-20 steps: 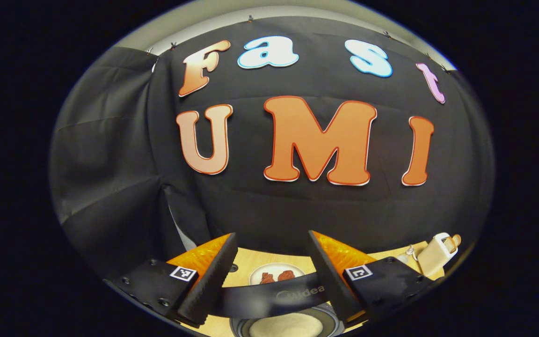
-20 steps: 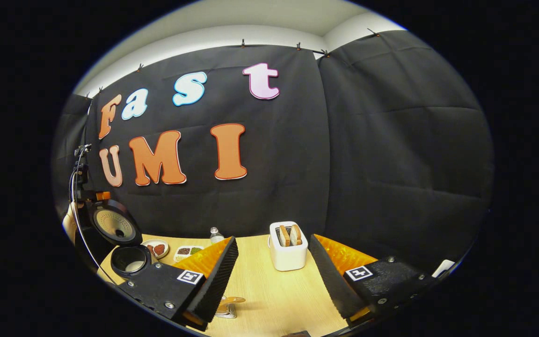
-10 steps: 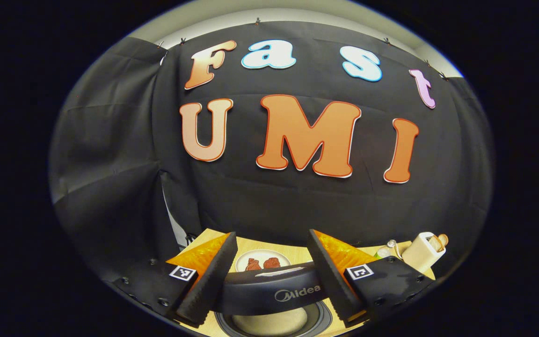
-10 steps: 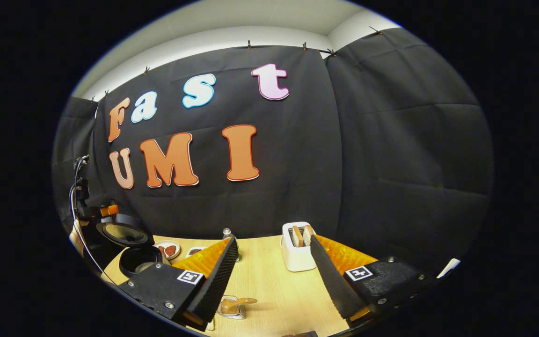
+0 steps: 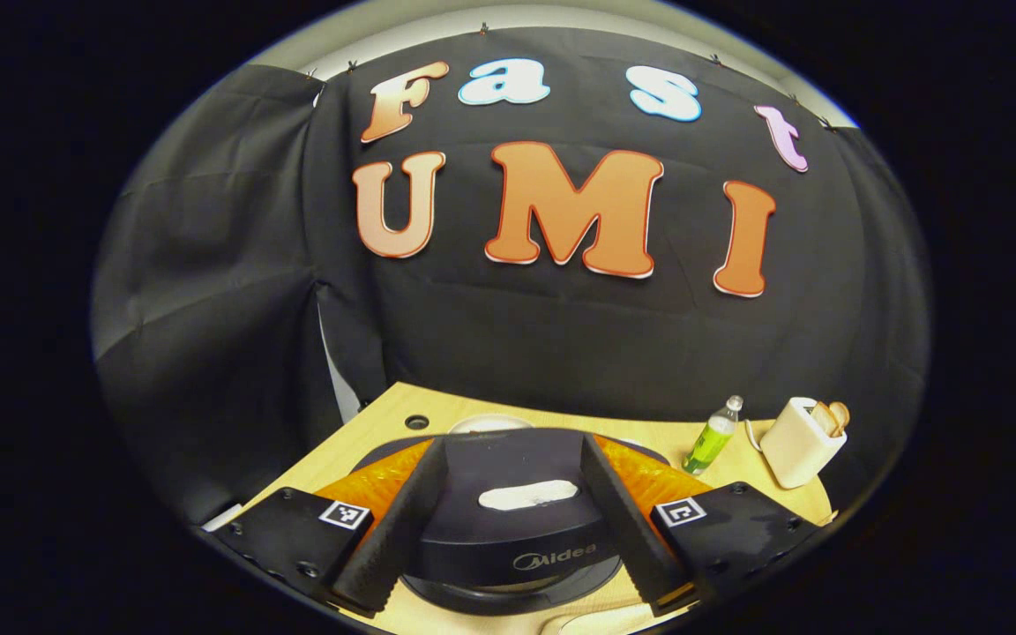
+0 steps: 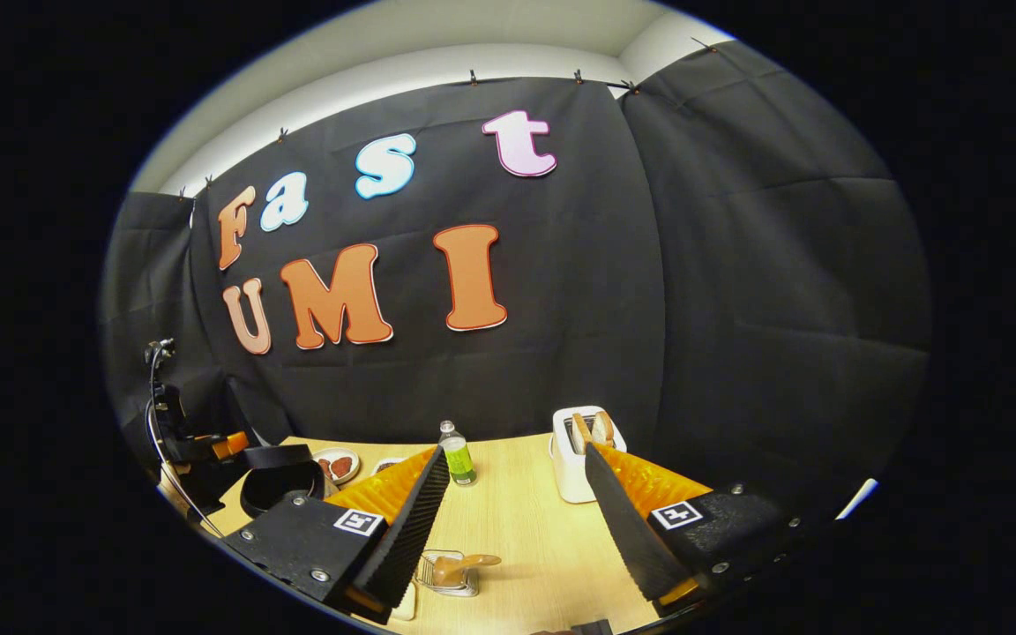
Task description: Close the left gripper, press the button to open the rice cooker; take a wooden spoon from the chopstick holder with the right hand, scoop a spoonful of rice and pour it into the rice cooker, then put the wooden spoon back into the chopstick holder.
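Observation:
The black rice cooker (image 5: 517,467) sits right under my left gripper (image 5: 508,520), whose open fingers stand on either side of its lowered lid. The lid covers the pot; I cannot tell whether it is latched. In the right gripper view the cooker (image 6: 279,481) is at the far left of the table, with the left gripper (image 6: 208,445) behind its lid. The wooden spoon (image 6: 466,563) lies in the wire chopstick holder (image 6: 437,578), just below my right gripper (image 6: 512,520). That gripper is open and holds nothing.
A white toaster (image 6: 583,454) with bread slices stands at the back of the wooden table (image 6: 526,529), and a green bottle (image 6: 457,459) stands left of it. A small plate of red food (image 6: 338,465) sits beside the cooker. The toaster (image 5: 799,441) and bottle (image 5: 713,437) are to the cooker's right.
The cooker's lid has swung down from upright to lie over the pot, hiding the rice, and my left gripper came down with it. The right gripper shifted only slightly.

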The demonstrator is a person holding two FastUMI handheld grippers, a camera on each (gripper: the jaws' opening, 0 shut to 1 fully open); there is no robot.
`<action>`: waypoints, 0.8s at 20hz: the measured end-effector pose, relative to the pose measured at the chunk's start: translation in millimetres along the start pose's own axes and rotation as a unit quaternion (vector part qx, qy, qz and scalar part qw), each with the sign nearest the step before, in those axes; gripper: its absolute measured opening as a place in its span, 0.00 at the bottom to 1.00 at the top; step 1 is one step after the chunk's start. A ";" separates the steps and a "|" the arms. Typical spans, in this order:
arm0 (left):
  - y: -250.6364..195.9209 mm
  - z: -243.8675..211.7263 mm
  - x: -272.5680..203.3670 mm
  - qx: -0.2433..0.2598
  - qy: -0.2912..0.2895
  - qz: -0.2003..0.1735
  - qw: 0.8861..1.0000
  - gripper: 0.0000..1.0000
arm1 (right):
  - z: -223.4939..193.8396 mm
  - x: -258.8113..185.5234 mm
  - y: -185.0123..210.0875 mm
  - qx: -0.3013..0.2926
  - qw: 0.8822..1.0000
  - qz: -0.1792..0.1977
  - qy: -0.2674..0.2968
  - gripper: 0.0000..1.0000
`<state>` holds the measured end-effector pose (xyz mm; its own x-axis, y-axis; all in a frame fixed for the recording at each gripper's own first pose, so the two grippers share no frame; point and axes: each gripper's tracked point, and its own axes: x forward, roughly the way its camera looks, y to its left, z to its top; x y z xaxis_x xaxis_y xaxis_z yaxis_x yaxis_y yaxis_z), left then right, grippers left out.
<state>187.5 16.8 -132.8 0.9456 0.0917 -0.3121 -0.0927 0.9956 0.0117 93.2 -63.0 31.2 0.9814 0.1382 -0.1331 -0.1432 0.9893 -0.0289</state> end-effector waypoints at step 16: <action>-3.7 -93.2 -8.1 0.055 0.032 0.020 0.998 1.00 | -14.1 -9.4 -16.2 0.005 1.000 0.002 0.018 0.95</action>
<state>151.1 10.7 -218.8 0.9198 0.1341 -0.3688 -0.0924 0.9874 0.1286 84.4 -81.0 18.9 0.9755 0.1409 -0.1692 -0.1459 0.9891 -0.0175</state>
